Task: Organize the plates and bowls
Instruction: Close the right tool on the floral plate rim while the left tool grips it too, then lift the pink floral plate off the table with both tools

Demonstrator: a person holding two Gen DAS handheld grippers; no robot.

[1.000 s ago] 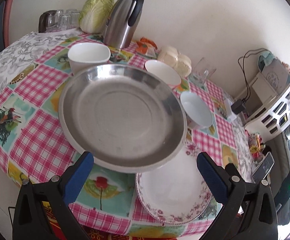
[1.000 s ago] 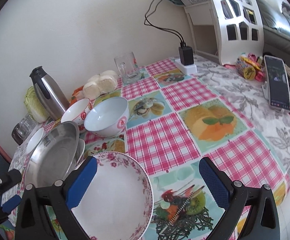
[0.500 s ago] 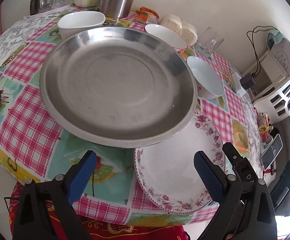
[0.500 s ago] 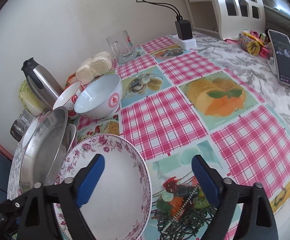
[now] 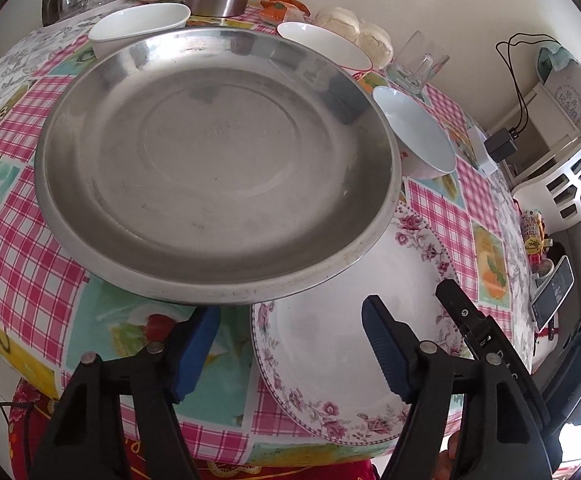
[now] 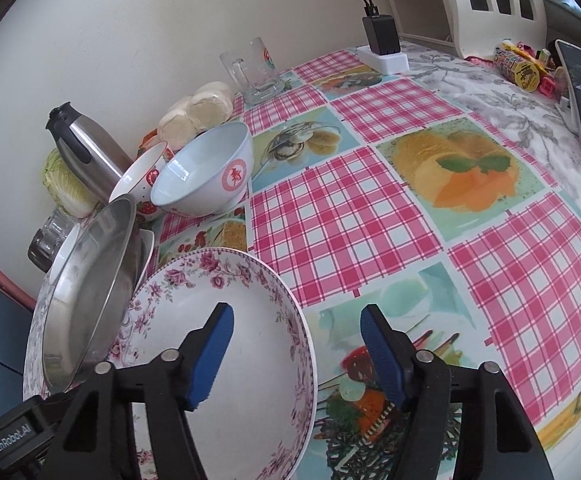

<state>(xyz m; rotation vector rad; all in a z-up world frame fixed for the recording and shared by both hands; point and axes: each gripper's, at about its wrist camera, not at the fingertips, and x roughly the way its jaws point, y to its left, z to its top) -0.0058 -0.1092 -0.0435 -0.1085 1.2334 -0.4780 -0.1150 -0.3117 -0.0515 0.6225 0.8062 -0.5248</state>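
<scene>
Both grippers had dropped toward the table, jaws closing, the left gripper (image 5: 290, 344) around the steel plate's (image 5: 218, 160) near rim and the right gripper (image 6: 296, 354) astride the floral plate's (image 6: 250, 360) edge, neither pinched yet, suggesting two pickups were imminent.

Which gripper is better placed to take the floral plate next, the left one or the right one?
Probably the right. The right gripper straddles the floral plate's free rim, jaws closing, not yet pressing. The left gripper faces the side where the steel dish overlaps the plate.
</scene>
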